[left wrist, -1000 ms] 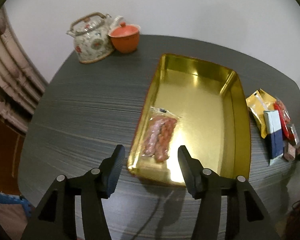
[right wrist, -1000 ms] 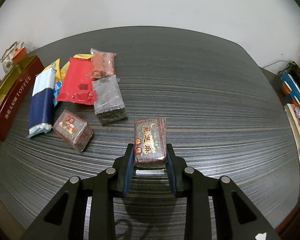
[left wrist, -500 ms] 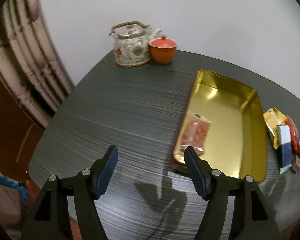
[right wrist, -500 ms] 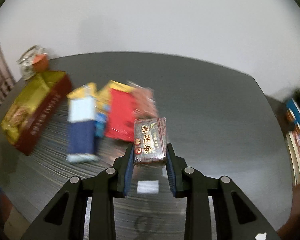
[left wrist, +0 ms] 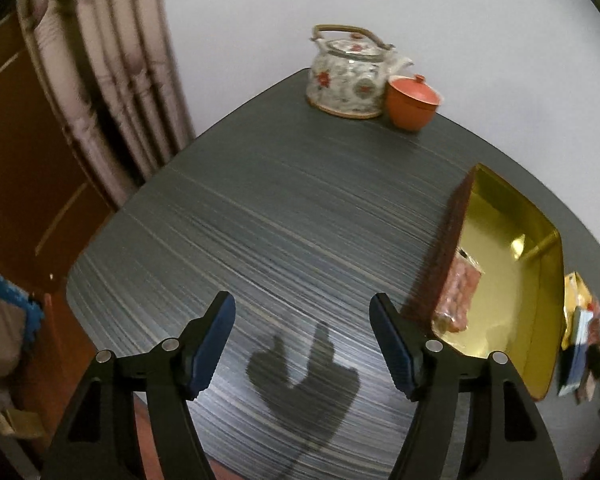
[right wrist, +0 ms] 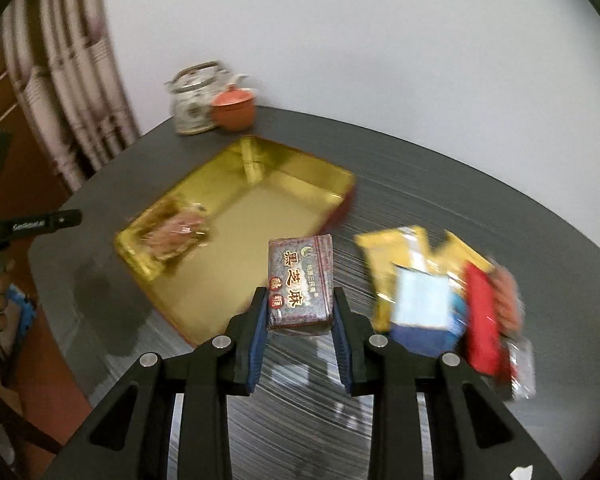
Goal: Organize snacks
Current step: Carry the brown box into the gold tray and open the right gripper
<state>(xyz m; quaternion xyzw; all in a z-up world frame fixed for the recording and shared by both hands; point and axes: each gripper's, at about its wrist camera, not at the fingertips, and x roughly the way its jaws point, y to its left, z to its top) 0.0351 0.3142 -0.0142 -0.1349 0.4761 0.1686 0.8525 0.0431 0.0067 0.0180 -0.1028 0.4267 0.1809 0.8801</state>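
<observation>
**Sesame candy carried toward gold tin**

Lifted off the table since a second ago, the dark sesame candy pack [right wrist: 300, 280] sits clamped in the right gripper [right wrist: 300, 322] beside the gold tin [right wrist: 260, 216]. Left gripper [left wrist: 302, 344], jaws apart and empty, hangs over bare table [left wrist: 260, 208].

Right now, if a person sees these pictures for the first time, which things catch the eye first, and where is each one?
First comes the shiny gold tray in the middle of the dark table, with one clear packet of pink snacks at its end. In front of it, the right gripper holds a dark brown snack box with Chinese writing. A flowered teapot and an orange lidded cup stand at the far edge by the wall.
</observation>
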